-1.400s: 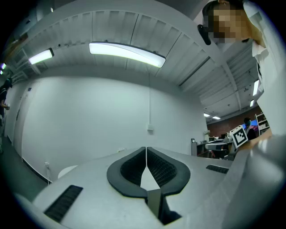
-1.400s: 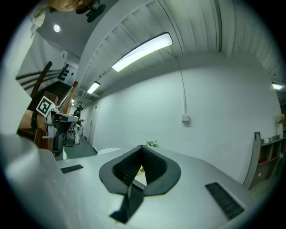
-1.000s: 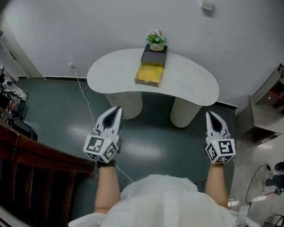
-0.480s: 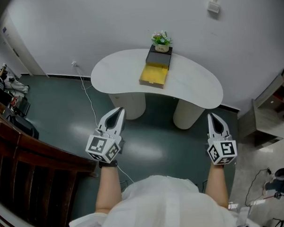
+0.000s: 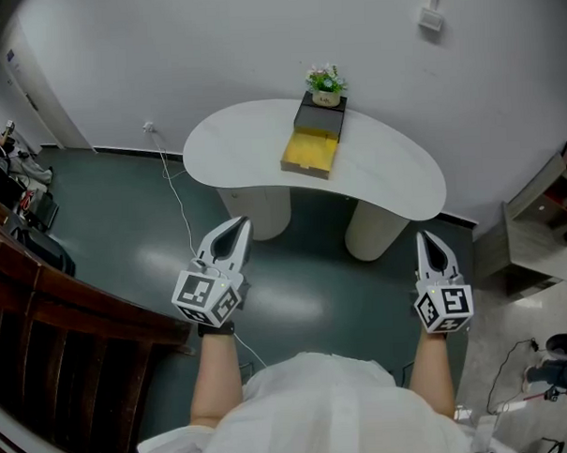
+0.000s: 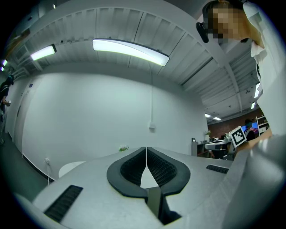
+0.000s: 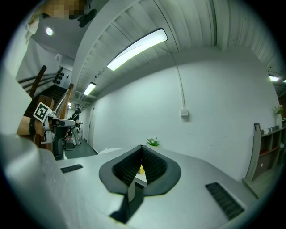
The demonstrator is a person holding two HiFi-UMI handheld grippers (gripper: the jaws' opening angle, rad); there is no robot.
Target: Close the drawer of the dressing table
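Since a second ago we have hardly shifted, our left gripper (image 5: 235, 225) and right gripper (image 5: 426, 235) both closed tight and empty, well short of the yellow drawer (image 5: 310, 154), which juts open toward us, lengthwise far-to-near, mid-worktop (image 5: 233, 143).

A yellow drawer (image 5: 310, 154) stands open from a dark box (image 5: 318, 117) on the white counter (image 5: 394, 174), a small plant (image 5: 325, 80) at the box's far end, while the left tongs (image 5: 235, 226) and right tongs (image 5: 427, 239) hang above the green floor (image 5: 123, 214), well apart from the counter.
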